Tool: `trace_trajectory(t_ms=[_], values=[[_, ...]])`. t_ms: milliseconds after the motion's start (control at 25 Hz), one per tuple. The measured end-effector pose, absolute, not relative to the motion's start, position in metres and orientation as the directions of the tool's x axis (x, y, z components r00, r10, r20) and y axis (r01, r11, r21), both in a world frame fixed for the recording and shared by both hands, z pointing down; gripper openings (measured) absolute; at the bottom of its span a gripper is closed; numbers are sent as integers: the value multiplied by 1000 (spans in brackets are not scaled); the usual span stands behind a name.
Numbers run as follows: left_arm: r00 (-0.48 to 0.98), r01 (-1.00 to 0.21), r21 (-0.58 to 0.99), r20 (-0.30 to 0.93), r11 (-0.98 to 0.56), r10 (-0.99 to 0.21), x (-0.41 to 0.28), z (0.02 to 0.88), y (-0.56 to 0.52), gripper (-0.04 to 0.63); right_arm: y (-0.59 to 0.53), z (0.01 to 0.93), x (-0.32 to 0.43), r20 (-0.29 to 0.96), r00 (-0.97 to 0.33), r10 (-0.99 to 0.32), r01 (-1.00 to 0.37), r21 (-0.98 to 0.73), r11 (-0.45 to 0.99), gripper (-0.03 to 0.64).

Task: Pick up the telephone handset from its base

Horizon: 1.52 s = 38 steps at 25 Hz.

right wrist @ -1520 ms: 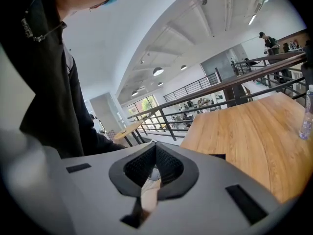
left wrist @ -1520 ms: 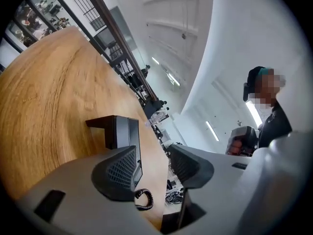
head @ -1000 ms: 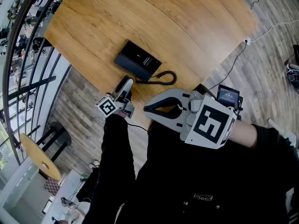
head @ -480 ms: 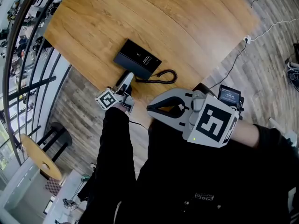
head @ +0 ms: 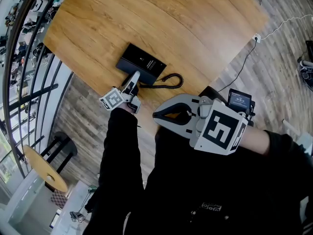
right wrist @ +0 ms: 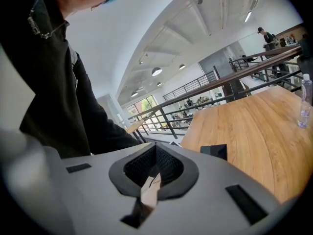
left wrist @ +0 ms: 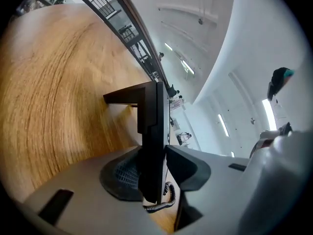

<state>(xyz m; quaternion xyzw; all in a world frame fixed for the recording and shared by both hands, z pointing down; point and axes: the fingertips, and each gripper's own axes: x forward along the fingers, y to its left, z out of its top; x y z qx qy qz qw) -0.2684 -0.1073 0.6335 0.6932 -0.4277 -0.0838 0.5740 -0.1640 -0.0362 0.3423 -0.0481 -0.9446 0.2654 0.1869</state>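
One black telephone handset is the thing to be lifted. It stands squarely between the jaws of the left gripper, which have just been closing. In the left gripper view both pads seem to press on its near end, so the grip appears to be made, with the jaws about half open around its width. The handset's long axis runs straight away from the jaws, roughly along the line the gripper points, and only the near end is clamped.

It does not yet look raised off the telephone base, a flat dark slab near the table's edge on the person's side. In the head view, handset and base cannot be told apart. The coiled cord loops out just beside the base towards the right.

The wooden table spreads bare beyond. The right gripper hangs well apart, back by the person's body, its jaw tips together on nothing. The left hand is plainly the nearer, and the lift is likely to go upward, with the far end liable to sag and the cord to drag.
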Motion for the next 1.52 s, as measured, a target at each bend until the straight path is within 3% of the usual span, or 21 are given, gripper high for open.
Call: trace_trajectory(t_ms=[440, 880, 1320, 1520], values=[[595, -561, 825, 452, 59, -665, -264, 627, -104, 115, -37, 340, -162, 329, -927, 183, -8, -504, 864, 17], [584, -570, 812, 509, 128, -632, -265, 627, -101, 103, -35, 324, -167, 302, -934, 193, 35, -461, 887, 17], [581, -493, 849, 484, 190, -654, -265, 613, -95, 94, -34, 306, -167, 278, -935, 222, 93, -411, 907, 17], [525, -527, 835, 469, 161, -710, -267, 593, -91, 81, -36, 298, -165, 256, -935, 247, 134, -389, 911, 17]])
